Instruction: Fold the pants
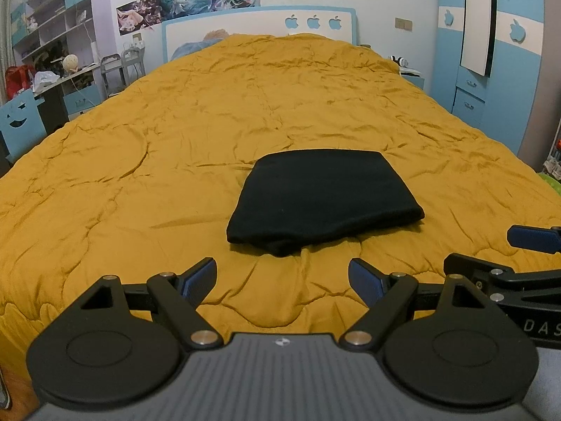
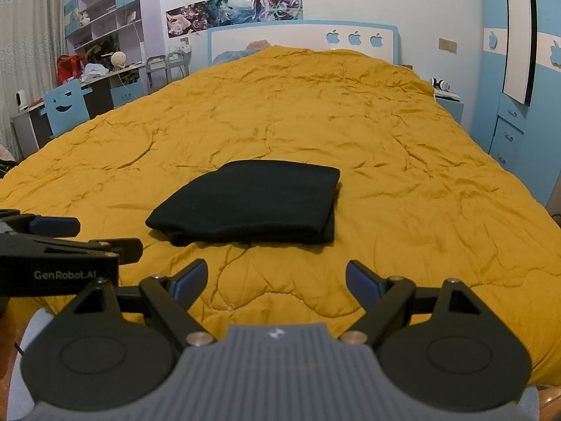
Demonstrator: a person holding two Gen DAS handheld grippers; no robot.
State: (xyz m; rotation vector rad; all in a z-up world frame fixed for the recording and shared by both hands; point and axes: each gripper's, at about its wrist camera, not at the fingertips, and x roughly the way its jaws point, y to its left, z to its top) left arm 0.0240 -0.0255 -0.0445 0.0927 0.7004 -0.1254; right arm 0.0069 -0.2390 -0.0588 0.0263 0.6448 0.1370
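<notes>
The black pants (image 1: 322, 198) lie folded into a compact rectangle on the mustard-yellow quilt (image 1: 245, 112). They also show in the right wrist view (image 2: 252, 203). My left gripper (image 1: 282, 273) is open and empty, held back from the near edge of the pants. My right gripper (image 2: 276, 275) is open and empty, also short of the pants. The right gripper shows at the right edge of the left wrist view (image 1: 498, 252), and the left gripper shows at the left edge of the right wrist view (image 2: 87, 236). Neither gripper touches the cloth.
The quilt (image 2: 385, 133) covers a wide bed with a white and blue headboard (image 1: 259, 24). A desk with shelves and a blue chair (image 1: 21, 119) stand on the left. A blue wardrobe (image 1: 498, 70) and a nightstand (image 1: 412, 77) stand on the right.
</notes>
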